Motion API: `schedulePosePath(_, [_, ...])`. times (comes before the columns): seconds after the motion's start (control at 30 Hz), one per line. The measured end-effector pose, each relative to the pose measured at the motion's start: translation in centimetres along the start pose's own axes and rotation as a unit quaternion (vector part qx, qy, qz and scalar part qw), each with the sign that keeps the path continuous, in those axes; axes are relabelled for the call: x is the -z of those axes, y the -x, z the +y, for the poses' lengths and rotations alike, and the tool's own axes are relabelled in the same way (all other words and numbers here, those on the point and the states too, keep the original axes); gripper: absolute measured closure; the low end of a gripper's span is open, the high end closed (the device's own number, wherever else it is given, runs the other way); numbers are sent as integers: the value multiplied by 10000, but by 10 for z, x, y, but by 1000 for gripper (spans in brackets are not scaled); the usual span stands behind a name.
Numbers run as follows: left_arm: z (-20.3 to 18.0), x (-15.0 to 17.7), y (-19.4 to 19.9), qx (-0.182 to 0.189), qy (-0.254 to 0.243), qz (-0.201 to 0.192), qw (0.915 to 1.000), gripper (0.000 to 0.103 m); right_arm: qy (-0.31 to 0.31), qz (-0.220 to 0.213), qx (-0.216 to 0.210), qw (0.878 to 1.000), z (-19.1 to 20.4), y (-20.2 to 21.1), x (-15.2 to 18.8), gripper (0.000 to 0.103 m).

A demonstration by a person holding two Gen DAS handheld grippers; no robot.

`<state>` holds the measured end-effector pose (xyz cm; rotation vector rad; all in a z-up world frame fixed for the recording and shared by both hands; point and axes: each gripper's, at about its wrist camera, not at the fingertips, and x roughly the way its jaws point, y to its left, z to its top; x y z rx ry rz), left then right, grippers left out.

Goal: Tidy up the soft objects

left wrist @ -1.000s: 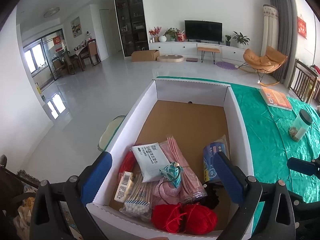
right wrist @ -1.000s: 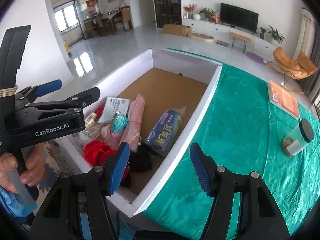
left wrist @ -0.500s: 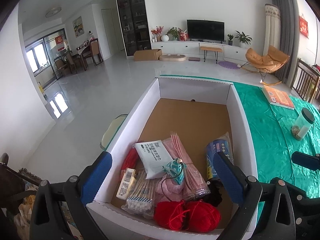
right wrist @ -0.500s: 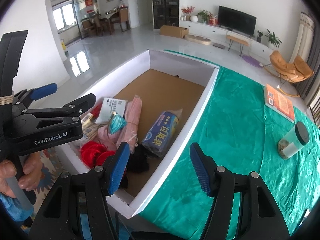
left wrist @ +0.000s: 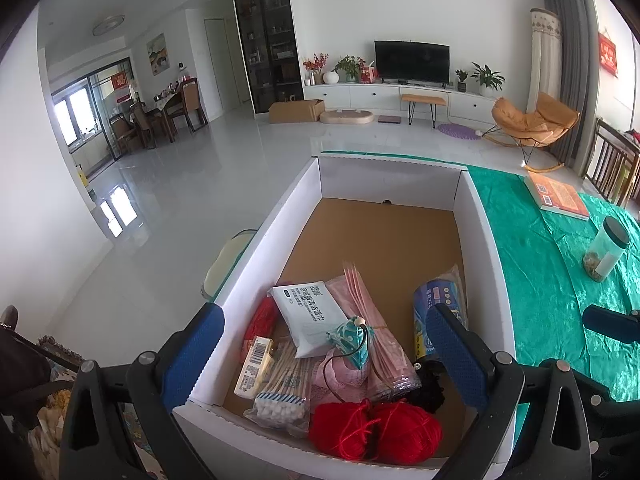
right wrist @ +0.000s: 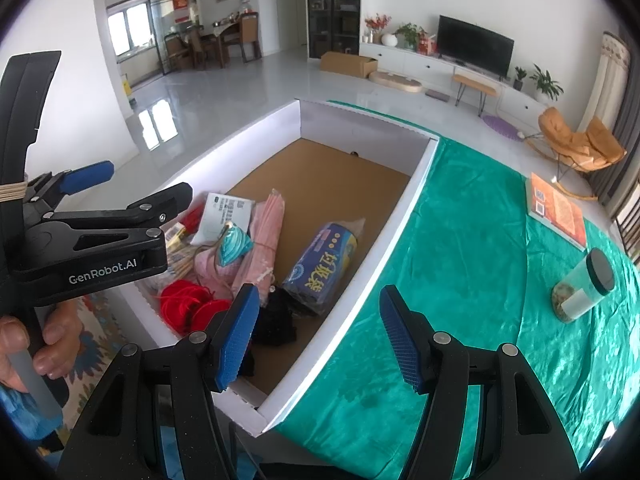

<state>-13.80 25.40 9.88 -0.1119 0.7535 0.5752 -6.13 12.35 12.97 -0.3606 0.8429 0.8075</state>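
Observation:
A white cardboard box (left wrist: 486,236) (right wrist: 404,220) holds soft goods at its near end: red yarn (left wrist: 376,432) (right wrist: 188,306), a white wipes pack (left wrist: 310,312) (right wrist: 226,216), pink packets (left wrist: 368,328) (right wrist: 264,240), a teal pouch (left wrist: 352,340) (right wrist: 234,246), cotton swabs (left wrist: 280,388), a blue roll pack (left wrist: 438,312) (right wrist: 326,264) and a black item (left wrist: 430,380) (right wrist: 276,320). My left gripper (left wrist: 320,360) hangs open above the box's near end, nothing between its fingers. My right gripper (right wrist: 316,336) is open and empty over the box's near right corner.
The box rests on a green cloth-covered table (right wrist: 480,280). An orange book (right wrist: 558,210) and a black-lidded jar (right wrist: 582,288) sit on the cloth to the right. A person's hand (right wrist: 36,344) grips the left tool's handle. Living-room floor lies beyond the box.

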Motion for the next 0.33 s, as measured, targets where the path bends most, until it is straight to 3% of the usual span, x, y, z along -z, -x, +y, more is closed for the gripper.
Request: schedulePosePath(0.33, [8, 2, 13, 229, 366, -305, 9986, 0, 26, -17, 16, 10000, 2, 0, 2, 37])
